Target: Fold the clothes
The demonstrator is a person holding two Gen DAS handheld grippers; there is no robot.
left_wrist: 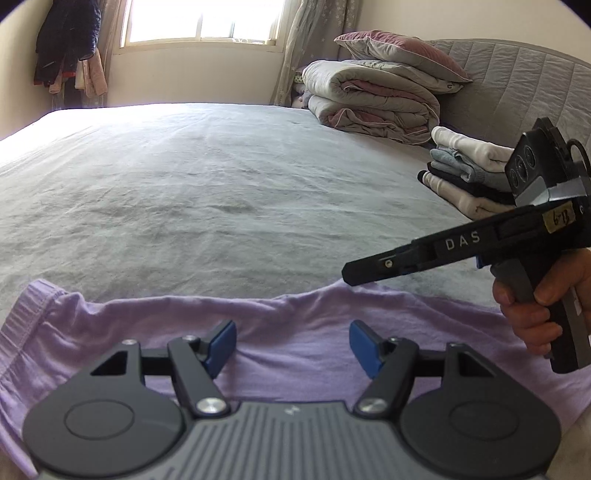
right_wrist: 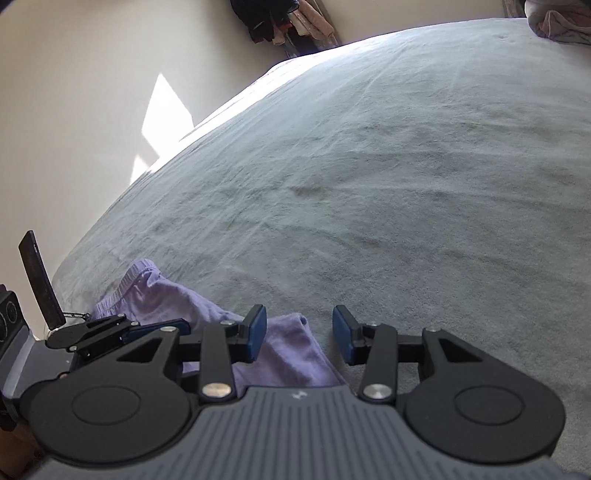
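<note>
A lilac garment (left_wrist: 295, 317) lies flattened on the near part of the grey bed sheet (left_wrist: 221, 184), with a ribbed hem at its left end. My left gripper (left_wrist: 292, 345) hovers over its middle, open, with nothing between the blue pads. The right gripper (left_wrist: 354, 275) comes in from the right, held by a hand (left_wrist: 532, 314), its tip just above the garment's far edge. In the right wrist view, my right gripper (right_wrist: 299, 332) is open and empty. The garment's right end (right_wrist: 288, 350) lies under its left pad and bare sheet under the other.
A stack of folded clothes (left_wrist: 465, 173) sits at the right by the padded headboard (left_wrist: 517, 85). Folded quilts (left_wrist: 373, 99) and a pillow (left_wrist: 402, 51) are piled behind it. Jackets (left_wrist: 70, 44) hang in the far left corner beside a bright window (left_wrist: 203, 18).
</note>
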